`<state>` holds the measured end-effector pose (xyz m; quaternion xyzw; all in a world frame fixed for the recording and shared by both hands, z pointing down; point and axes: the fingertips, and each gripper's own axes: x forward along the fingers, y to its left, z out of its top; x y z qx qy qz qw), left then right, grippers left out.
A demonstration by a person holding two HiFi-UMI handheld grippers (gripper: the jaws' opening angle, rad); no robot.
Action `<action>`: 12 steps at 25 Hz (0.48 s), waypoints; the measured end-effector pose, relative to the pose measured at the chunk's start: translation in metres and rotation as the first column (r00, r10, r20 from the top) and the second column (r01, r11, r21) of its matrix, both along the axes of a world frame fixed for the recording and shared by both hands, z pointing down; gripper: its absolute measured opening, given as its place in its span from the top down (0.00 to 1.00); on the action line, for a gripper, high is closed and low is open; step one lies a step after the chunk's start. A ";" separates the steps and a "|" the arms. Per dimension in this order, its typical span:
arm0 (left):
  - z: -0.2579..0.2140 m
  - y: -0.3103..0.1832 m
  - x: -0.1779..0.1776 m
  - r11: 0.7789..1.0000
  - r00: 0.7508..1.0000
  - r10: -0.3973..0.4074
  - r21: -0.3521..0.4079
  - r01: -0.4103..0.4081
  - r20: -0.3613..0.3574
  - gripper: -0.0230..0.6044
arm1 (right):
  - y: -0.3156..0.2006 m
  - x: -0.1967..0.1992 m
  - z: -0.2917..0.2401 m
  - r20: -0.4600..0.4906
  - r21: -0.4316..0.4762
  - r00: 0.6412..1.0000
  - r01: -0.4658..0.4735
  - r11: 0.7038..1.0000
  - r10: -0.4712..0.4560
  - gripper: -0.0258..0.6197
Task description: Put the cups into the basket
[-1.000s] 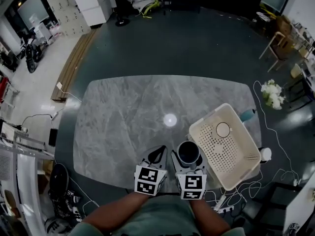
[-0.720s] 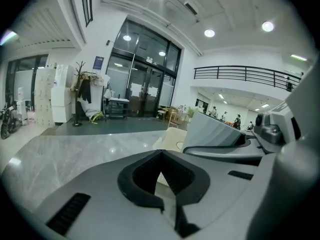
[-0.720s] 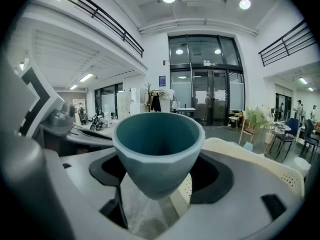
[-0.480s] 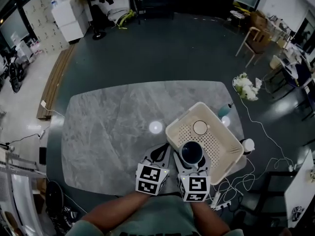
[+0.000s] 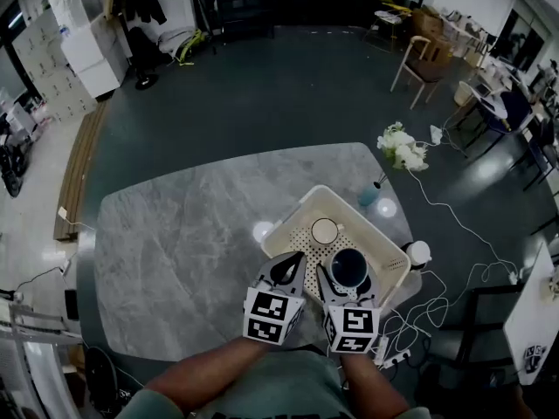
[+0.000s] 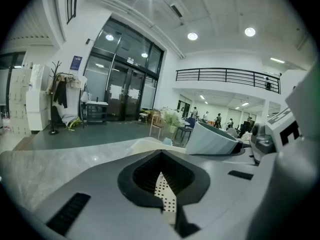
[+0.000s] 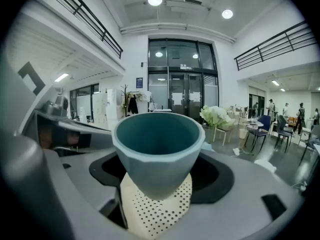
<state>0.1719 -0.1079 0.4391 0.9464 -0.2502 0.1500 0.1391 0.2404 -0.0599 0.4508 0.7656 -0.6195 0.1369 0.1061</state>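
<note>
Since both forearms [image 5: 205, 381] come in from the near edge of the bench [image 5: 175, 260], closest to me are the two marker cubes, with the grippers sticking out past them side by side. The left gripper [image 5: 291, 269] has its jaws pressed together with nothing between them, and it sits over the near left rim of the basket [image 5: 295, 216]; a sliver of the basket's perforated floor shows through the slit in its own view. The right gripper [image 5: 348, 279] is just beside it and pinches the teal cup [image 7: 157, 149] low on its body. The cup is upright with its mouth open to the top, and it's empty inside. It's inside the outline of the cream basket, over the near part, with the dotted floor right under it. Can't tell whether it's actually touching the floor or hanging just above it. A bit farther in, a white cup [image 5: 324, 230] stands on the basket floor, close to the teal one but apart from it. The basket itself sits angled by the right edge of the grey marble bench. Beyond it, at the far right corner, there's a small teal vase [image 5: 369, 195] holding white flowers [image 5: 400, 147].
</note>
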 end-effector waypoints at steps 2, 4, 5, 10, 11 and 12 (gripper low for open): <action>-0.001 -0.001 0.013 1.000 1.000 0.015 0.004 -0.015 0.000 0.95 | 0.002 0.016 0.004 -0.001 -0.006 1.000 -0.026 1.000 0.026 0.40; -0.001 -0.001 0.025 1.000 1.000 0.029 0.006 -0.029 0.003 0.95 | 0.003 0.030 0.008 0.001 -0.012 0.999 -0.048 0.999 0.048 0.40; 0.000 -0.001 0.031 0.999 0.999 0.035 0.005 -0.035 0.005 0.95 | 0.003 0.036 0.011 0.005 -0.015 0.998 -0.057 0.998 0.057 0.40; 0.007 -0.002 0.051 0.998 0.998 0.056 -0.008 -0.055 0.024 0.95 | 0.000 0.055 0.021 0.031 -0.029 0.995 -0.090 0.996 0.091 0.40; 0.009 -0.003 0.055 0.998 0.998 0.058 -0.011 -0.058 0.028 0.95 | 0.000 0.059 0.024 0.034 -0.035 0.995 -0.096 0.995 0.097 0.40; 0.010 -0.003 0.058 0.998 0.998 0.060 -0.015 -0.060 0.031 0.95 | 0.000 0.062 0.029 0.037 -0.043 0.994 -0.102 0.994 0.103 0.40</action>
